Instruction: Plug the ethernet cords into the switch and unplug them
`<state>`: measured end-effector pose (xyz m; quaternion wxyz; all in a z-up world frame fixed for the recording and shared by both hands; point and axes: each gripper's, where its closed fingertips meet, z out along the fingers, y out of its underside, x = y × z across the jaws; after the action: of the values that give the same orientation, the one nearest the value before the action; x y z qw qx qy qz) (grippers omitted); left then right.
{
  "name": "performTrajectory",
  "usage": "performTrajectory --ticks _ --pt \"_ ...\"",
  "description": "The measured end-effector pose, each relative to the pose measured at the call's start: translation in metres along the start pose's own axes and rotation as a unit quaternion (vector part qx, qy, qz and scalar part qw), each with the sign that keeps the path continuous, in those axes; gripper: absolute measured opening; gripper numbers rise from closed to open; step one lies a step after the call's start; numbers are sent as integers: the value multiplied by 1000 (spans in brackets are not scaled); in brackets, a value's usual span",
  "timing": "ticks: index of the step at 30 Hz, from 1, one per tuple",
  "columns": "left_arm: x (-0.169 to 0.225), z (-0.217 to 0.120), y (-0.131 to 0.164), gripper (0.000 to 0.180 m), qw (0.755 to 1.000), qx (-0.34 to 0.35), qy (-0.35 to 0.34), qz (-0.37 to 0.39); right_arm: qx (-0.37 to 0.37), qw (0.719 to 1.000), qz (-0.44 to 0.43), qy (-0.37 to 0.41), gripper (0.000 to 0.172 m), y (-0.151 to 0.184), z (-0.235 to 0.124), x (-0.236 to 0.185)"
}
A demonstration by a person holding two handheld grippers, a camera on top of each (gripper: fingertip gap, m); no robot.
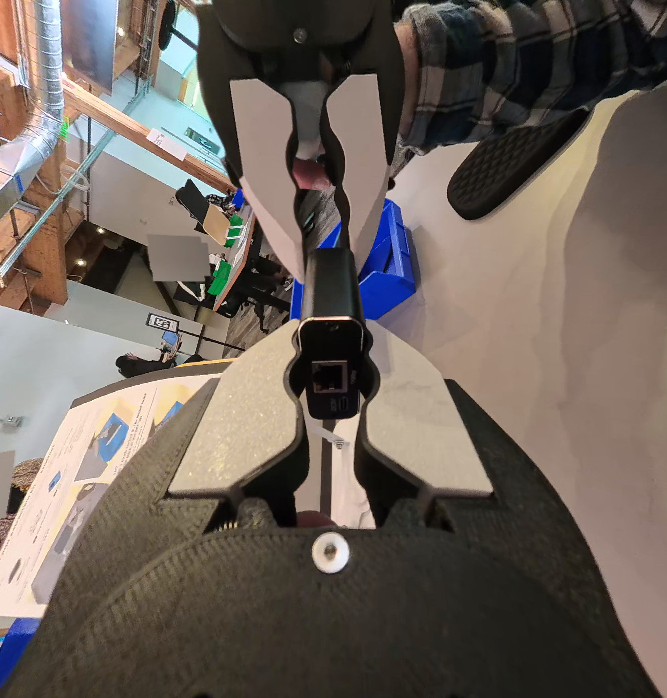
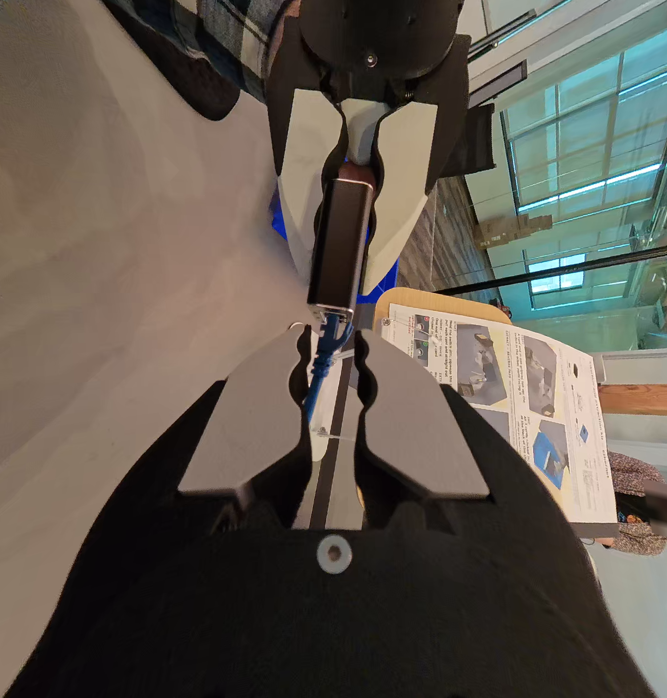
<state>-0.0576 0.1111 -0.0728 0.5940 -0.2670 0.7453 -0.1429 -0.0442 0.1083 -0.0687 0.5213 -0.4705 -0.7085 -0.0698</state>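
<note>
My left gripper (image 1: 331, 338) is shut on a black switch (image 1: 331, 287) and holds it off the white table (image 1: 551, 340); both pads press on its sides. The end facing me has an empty ethernet port (image 1: 328, 376). In the right wrist view the switch (image 2: 339, 241) points at me, held by the left gripper (image 2: 337, 272). A blue ethernet cord (image 2: 322, 366) is plugged into its near end. My right gripper (image 2: 331, 334) is open around the cord just behind the plug; there is a gap at the pads. The right gripper also shows in the left wrist view (image 1: 328, 245).
A blue bin (image 1: 388, 272) stands behind the switch. A printed instruction sheet (image 2: 513, 396) on a stand is to the right. A black ribbed pad (image 1: 513, 162) lies on the table near a person's plaid sleeve (image 1: 513, 56).
</note>
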Motion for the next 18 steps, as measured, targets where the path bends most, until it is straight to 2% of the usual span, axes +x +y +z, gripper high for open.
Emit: performTrajectory --ticks 3,18 --pt "0 0 -2 25 1000 4 2 -1 2 1000 -3 5 14 -1 -1 0" --pt "2 0 -3 25 1000 1 11 3 22 1000 0 -1 14 -3 0 -1"
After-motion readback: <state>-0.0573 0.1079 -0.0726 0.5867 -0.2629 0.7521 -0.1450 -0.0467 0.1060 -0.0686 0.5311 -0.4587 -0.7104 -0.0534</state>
